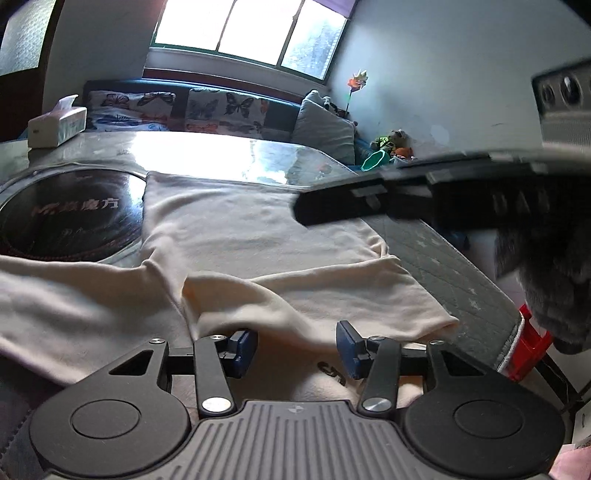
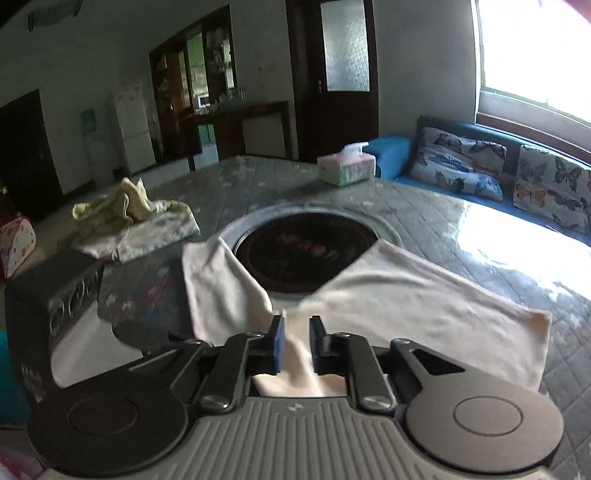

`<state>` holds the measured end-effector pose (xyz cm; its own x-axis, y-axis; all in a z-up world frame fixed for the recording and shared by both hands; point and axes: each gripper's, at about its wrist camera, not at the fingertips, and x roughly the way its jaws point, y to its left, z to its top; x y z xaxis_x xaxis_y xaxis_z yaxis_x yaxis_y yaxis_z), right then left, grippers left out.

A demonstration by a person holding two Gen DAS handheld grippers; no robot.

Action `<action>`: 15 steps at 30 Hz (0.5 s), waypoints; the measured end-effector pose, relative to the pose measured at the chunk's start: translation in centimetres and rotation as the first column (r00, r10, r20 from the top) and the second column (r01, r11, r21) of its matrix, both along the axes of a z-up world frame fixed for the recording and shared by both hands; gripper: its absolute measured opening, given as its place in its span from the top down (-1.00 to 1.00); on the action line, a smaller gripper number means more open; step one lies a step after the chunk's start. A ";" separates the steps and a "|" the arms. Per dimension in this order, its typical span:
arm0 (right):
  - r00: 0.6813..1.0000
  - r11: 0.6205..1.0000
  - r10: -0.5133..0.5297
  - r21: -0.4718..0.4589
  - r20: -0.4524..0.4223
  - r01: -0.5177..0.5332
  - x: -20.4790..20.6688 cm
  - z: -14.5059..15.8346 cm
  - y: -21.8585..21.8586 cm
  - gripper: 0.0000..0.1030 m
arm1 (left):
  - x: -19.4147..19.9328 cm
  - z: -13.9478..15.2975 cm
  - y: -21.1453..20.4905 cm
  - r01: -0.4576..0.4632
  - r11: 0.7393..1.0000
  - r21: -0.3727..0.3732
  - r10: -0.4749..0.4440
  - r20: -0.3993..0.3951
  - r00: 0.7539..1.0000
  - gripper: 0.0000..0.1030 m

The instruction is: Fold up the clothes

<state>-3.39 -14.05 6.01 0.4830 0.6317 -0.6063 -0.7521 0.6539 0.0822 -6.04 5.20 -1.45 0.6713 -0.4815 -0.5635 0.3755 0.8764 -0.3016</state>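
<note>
We have a cream garment (image 1: 258,236) spread on the table (image 1: 229,155) just ahead of both tools, and it looks only partly folded. In the left wrist view one layer lies flat ahead of the left gripper (image 1: 295,343), and a doubled-over flap runs across it just in front of the fingers. Its far edges are still uneven, and a loose part trails off to the left of the tool. We judge at least one fold made, with squaring up and a final fold or two left.

The left gripper is released: its blue pads stand well apart over the cloth and nothing is pinched between them. The right gripper (image 2: 297,343) has its pads a narrow gap apart with cream cloth showing between them; they do not look pressed on it, so we read it as let go.

In the right wrist view another pile of clothes (image 2: 133,218) waits to the far left of the tool, still crumpled, so more work remains.

The table has a grey quilted cover and a round dark hotplate (image 2: 306,251) sunk in it, partly under the garment. A tissue box (image 2: 347,168) sits beyond. Behind it are a blue sofa (image 2: 391,151) with butterfly cushions (image 2: 458,162) and a bright window (image 1: 251,29).
</note>
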 end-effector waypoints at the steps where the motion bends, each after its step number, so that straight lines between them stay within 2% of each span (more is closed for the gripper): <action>1: 1.000 1.000 -0.010 -0.010 -0.003 0.010 -0.2 -0.1 -0.7 0.64 | -0.1 0.1 0.1 0.000 1.000 0.000 0.000 0.000 1.000 0.02; 3: 0.999 0.999 -0.038 -0.031 -0.008 0.038 -0.4 -0.5 -2.5 0.56 | -0.4 0.1 0.2 0.001 1.000 0.002 -0.001 0.002 1.000 0.02; 10: 0.983 0.972 -0.183 -0.152 -0.019 0.178 -0.3 -3.2 -9.3 0.56 | -0.2 -0.1 0.9 -0.016 1.000 0.018 0.016 -0.012 1.000 0.02; 15: 0.982 0.964 -0.191 -0.192 -0.007 0.186 1.2 -4.2 -11.6 0.56 | -0.2 -0.3 1.2 -0.028 0.999 0.029 0.029 -0.022 0.999 0.03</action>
